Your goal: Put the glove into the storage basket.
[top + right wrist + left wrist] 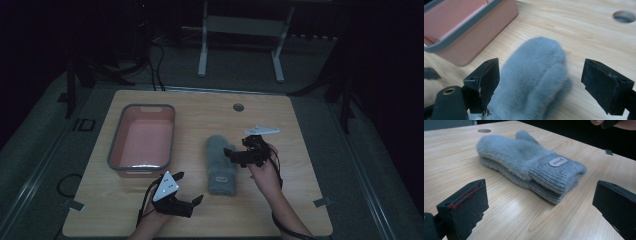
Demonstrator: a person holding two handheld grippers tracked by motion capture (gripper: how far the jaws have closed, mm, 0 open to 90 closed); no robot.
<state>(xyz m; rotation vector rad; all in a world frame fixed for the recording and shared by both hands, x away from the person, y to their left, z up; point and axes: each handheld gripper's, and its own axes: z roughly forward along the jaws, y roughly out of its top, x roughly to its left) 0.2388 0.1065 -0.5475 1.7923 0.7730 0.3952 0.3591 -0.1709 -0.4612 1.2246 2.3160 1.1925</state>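
Observation:
A pair of fluffy grey mittens lies stacked in the middle of the wooden table, ribbed cuffs toward the front edge. In the left gripper view the mittens rest a short way ahead, a small oval label on the top cuff. My left gripper is open near the front edge, left of the cuffs and apart from them. My right gripper is open just above the mittens' right side. In the right gripper view the mitten tips sit between its spread jaws, which do not touch the fabric.
A pink bin with a grey rim stands empty at the table's left, and its corner lies close beyond the mitten tips. A round cable hole sits near the far edge. Dark floor and a table frame lie beyond.

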